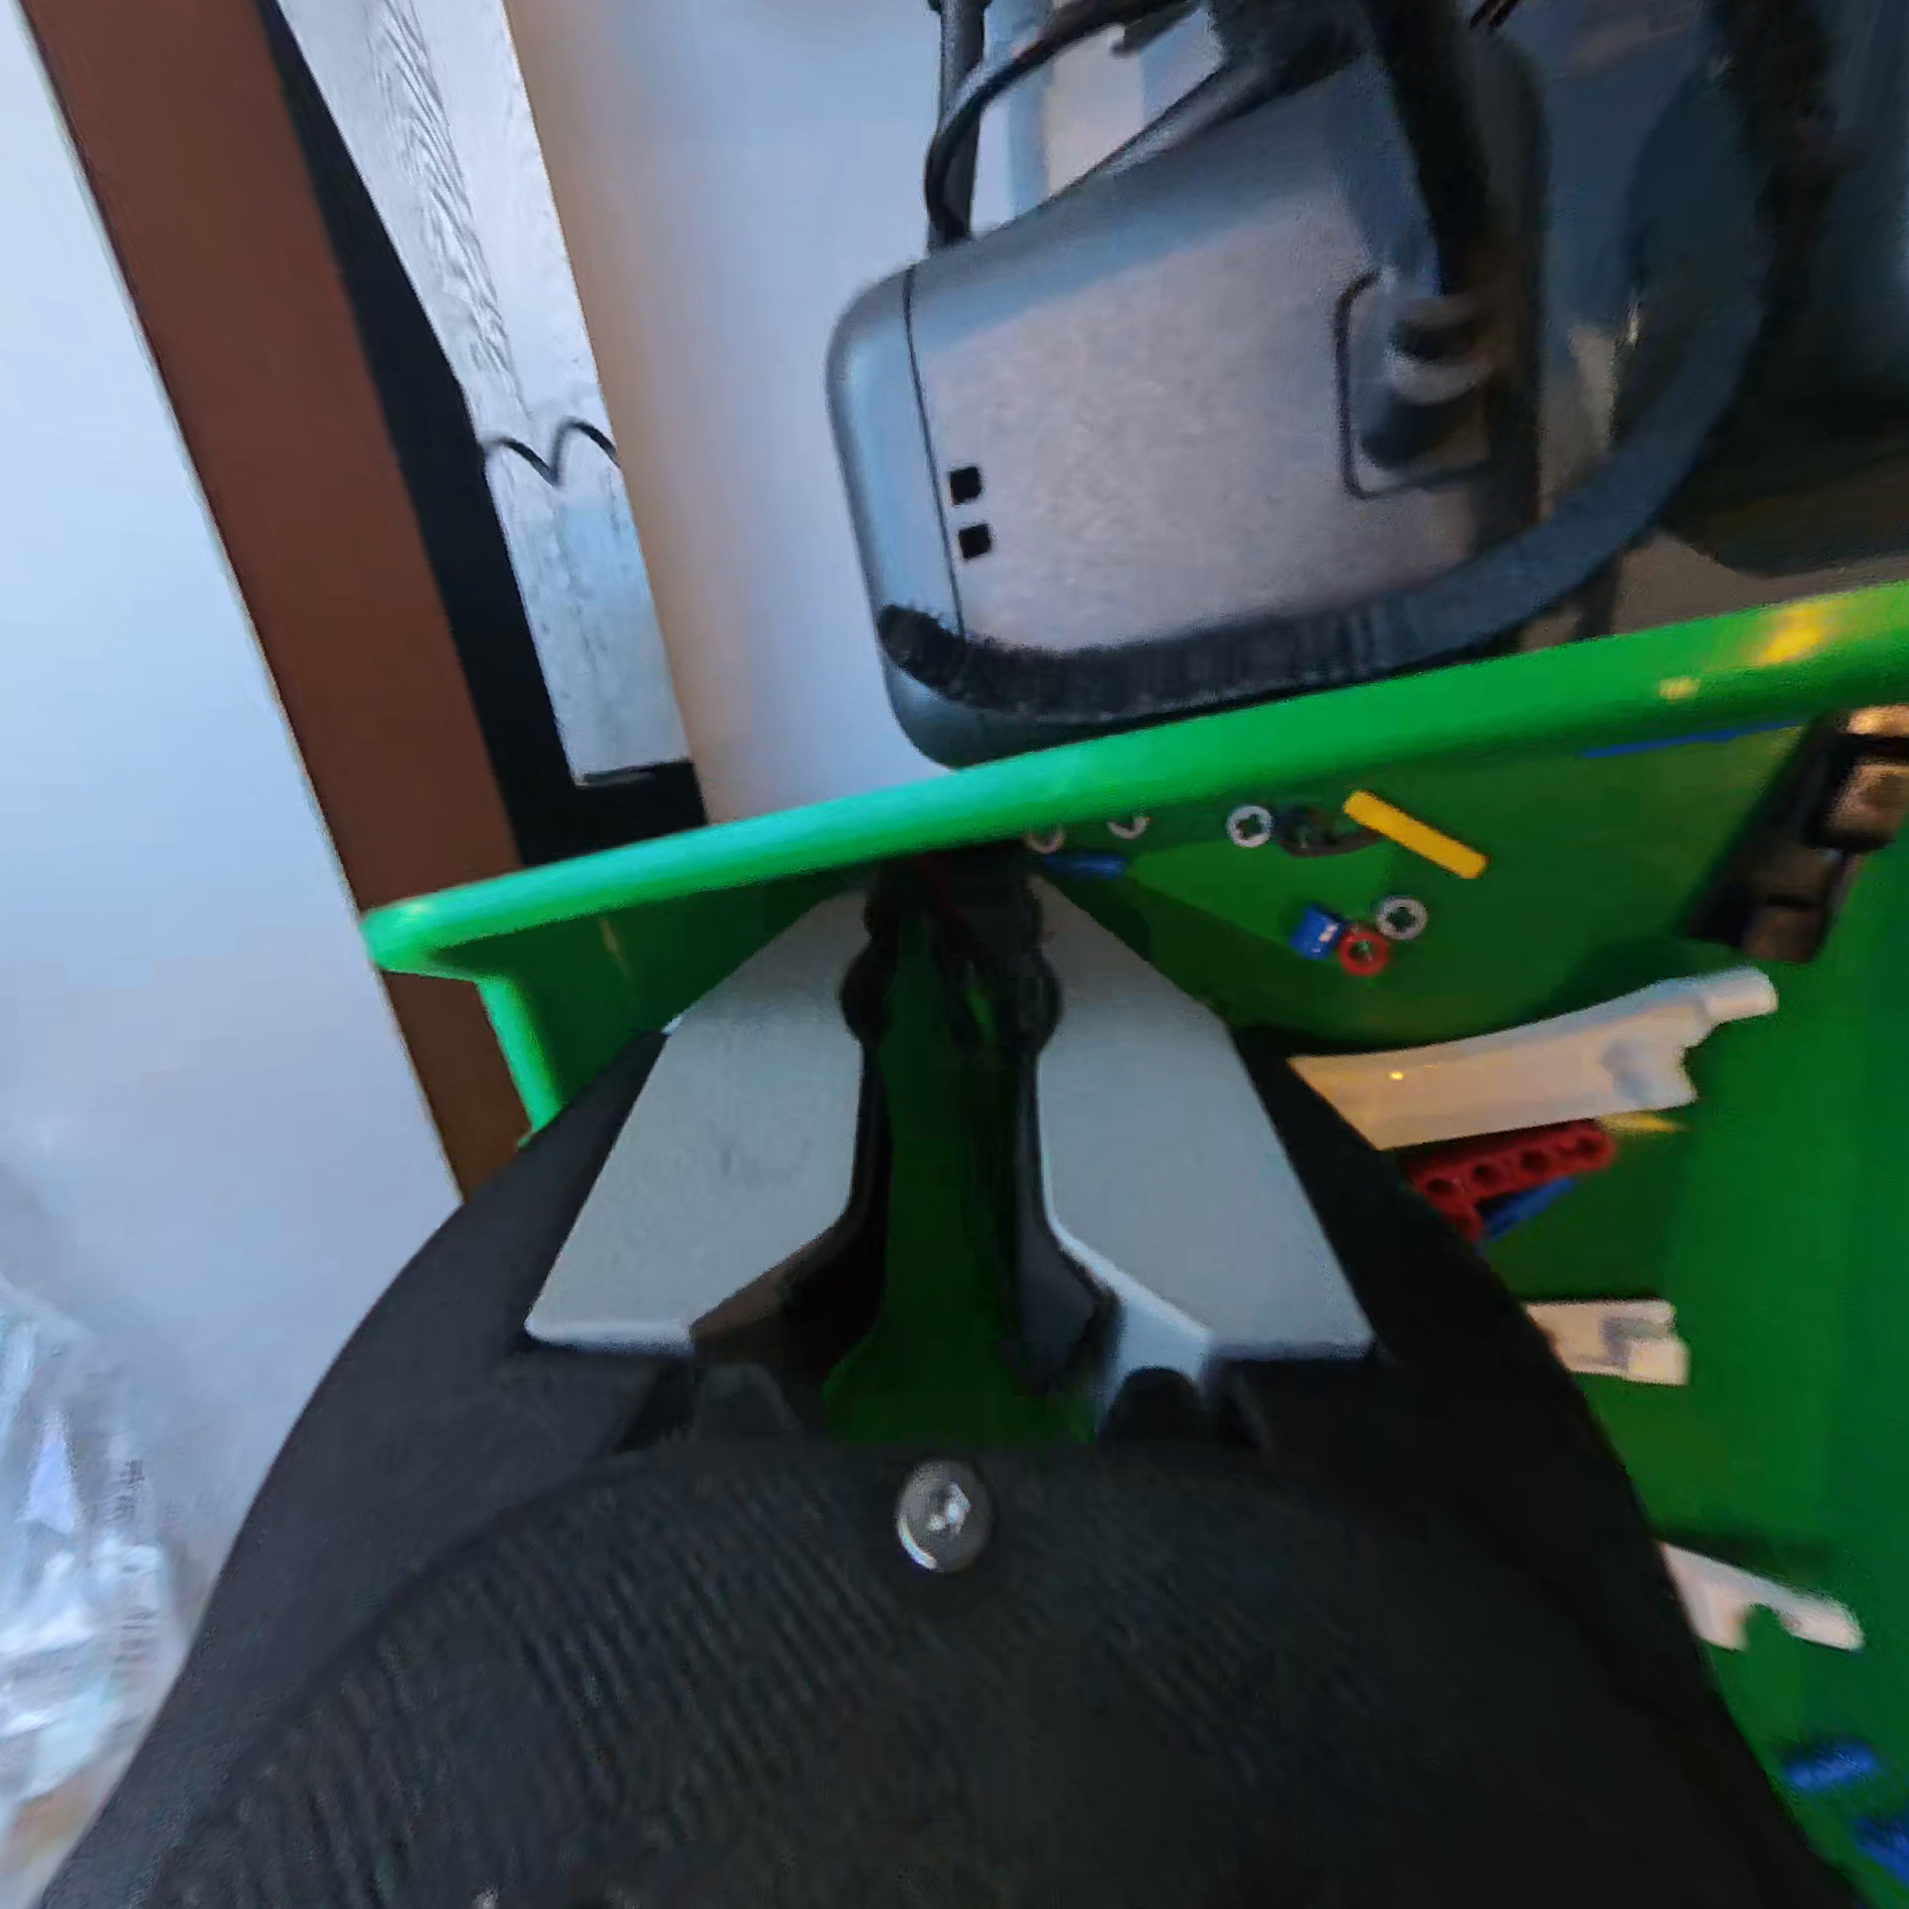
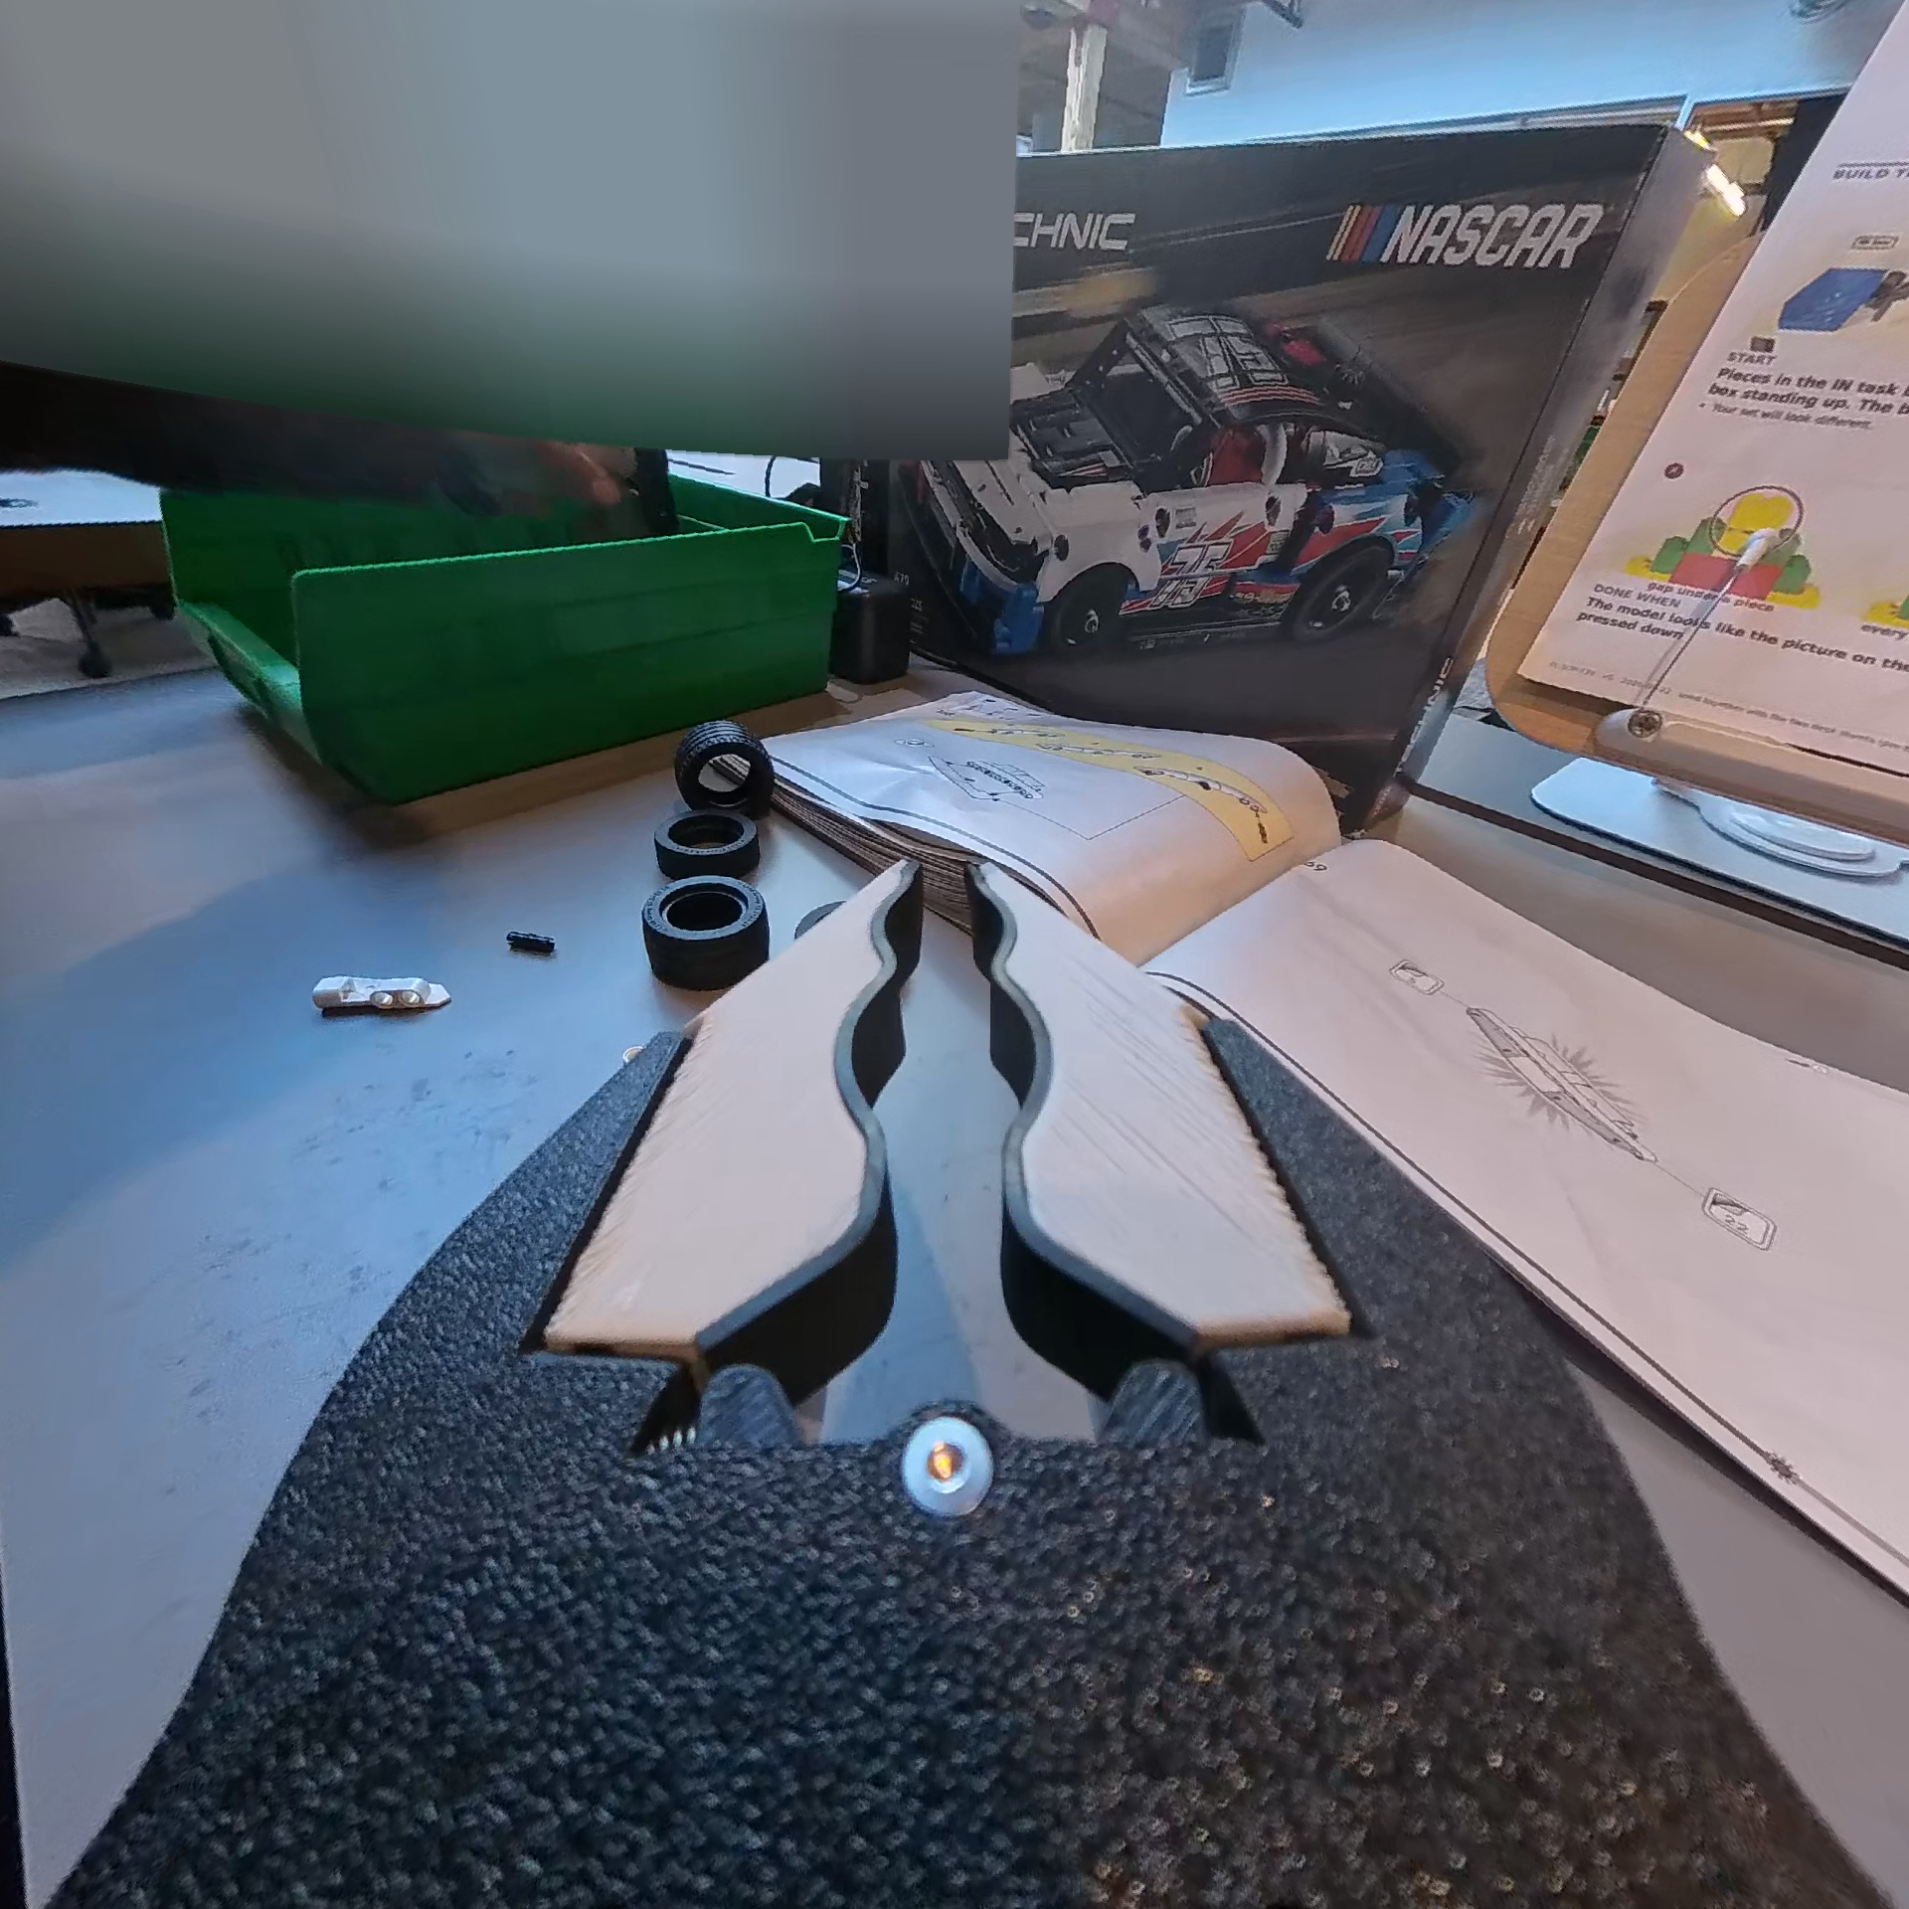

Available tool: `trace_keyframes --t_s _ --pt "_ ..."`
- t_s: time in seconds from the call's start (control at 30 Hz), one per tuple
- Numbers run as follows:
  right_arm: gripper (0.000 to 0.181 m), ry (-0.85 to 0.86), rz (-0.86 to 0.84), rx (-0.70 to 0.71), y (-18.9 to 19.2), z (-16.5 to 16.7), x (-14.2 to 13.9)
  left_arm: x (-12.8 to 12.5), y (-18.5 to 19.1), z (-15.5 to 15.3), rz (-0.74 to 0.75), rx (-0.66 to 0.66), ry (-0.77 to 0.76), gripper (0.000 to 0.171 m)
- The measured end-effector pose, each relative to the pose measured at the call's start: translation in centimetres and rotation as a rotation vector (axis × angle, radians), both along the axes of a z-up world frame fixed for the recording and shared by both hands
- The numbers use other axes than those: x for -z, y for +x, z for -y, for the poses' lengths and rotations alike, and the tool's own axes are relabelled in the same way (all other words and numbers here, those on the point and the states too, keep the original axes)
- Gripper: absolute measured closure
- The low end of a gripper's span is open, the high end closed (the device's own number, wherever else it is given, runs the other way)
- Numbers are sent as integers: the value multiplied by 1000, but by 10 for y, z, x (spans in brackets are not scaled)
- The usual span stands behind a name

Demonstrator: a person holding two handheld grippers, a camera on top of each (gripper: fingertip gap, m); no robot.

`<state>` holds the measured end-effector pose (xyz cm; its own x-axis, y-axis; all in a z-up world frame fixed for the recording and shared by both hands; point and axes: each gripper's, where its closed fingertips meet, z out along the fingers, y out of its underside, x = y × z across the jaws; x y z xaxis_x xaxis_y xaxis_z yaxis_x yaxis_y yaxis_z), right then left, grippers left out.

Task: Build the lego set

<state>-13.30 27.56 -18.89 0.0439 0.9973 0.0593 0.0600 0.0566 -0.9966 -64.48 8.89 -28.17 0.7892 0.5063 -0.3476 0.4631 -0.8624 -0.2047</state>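
Green bin (image 1: 1550, 899) holds loose lego pieces (image 1: 1508, 1157). Left tongs (image 1: 950, 961) inside it, grip unclear. Right tongs (image 2: 942, 899) parted, empty, above grey counter (image 2: 207, 1085) with tyres (image 2: 706, 930).

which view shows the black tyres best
The right wrist view: three black tyres sit in plain sight on the grey table, between the green bin and the open instruction booklet. The left wrist view shows no tyres, only the bin's inside with small loose pieces.
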Motion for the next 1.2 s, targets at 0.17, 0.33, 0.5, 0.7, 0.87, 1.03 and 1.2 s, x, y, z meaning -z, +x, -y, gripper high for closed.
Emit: trace_keyframes --t_s 0.17,0.33,0.5,0.7,0.87,1.03,1.2 --pt "174 -15 -9 -19 1 3 -1 1 -2 -5 -29 -111 117 148" --pt "175 -42 -32 -59 4 11 -5 5 -18 -9 -48 -95 127 159" --pt "175 -73 -55 -80 7 12 -9 4 -15 -8 74 -30 100 164" --pt "176 -80 -64 -90 9 13 -10 5 -9 -9 40 47 93 157" --pt "176 -71 -54 -76 8 12 -8 2 13 -10 28 108 71 165" --pt "176 -54 -40 -71 6 13 -6 -5 33 -11 139 89 120 170" --pt "176 -37 -31 -65 5 13 -5 -10 34 -11 101 218 24 171"
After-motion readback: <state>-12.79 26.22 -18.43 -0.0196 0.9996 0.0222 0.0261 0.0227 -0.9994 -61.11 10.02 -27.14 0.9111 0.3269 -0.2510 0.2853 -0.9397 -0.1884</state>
